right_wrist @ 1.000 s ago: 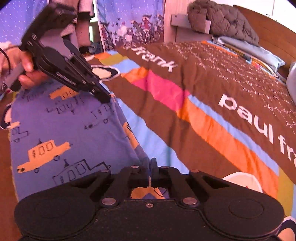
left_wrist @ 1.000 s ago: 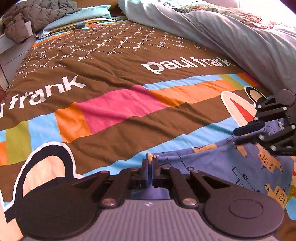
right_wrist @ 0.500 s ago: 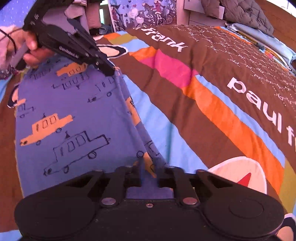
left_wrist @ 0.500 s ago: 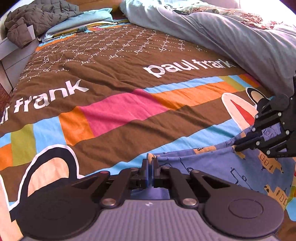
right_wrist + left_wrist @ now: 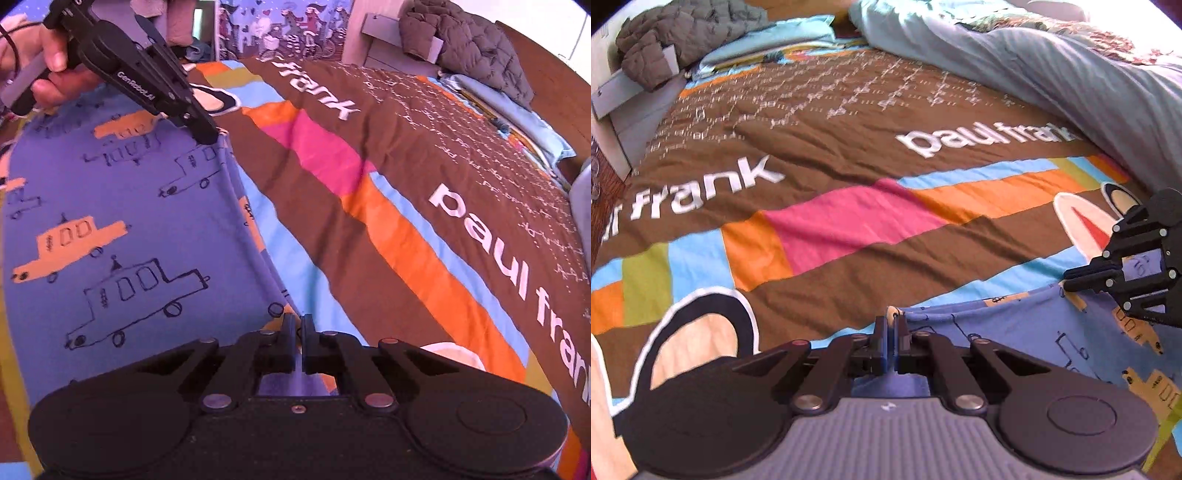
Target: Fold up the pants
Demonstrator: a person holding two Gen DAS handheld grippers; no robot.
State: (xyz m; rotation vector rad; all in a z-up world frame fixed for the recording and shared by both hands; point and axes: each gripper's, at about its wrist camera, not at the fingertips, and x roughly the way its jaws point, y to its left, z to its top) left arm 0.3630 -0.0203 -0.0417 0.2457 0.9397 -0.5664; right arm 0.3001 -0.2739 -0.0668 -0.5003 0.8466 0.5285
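Note:
Blue pants (image 5: 122, 229) printed with orange and outlined cars lie flat on the bed, also seen as blue pants (image 5: 1027, 332) at the lower right of the left wrist view. My left gripper (image 5: 891, 325) is shut on one corner of the pants' far edge. The right gripper (image 5: 297, 325) is shut on the other corner of that edge. Each gripper shows in the other's view: the left gripper (image 5: 208, 138) at the top left held by a hand (image 5: 51, 66), the right gripper (image 5: 1071, 280) at the right edge. The edge between them is stretched fairly straight.
The bed cover (image 5: 849, 221) is brown with pink, orange and blue stripes and white lettering. A grey-blue duvet (image 5: 1071, 74) is heaped at the far right. A brown quilted jacket (image 5: 683, 37) lies on a ledge at the head of the bed, by pillows (image 5: 517, 118).
The right gripper's jaws came together onto the pants' corner, and that wrist rolled a little. The left gripper stayed shut on its corner and hardly moved.

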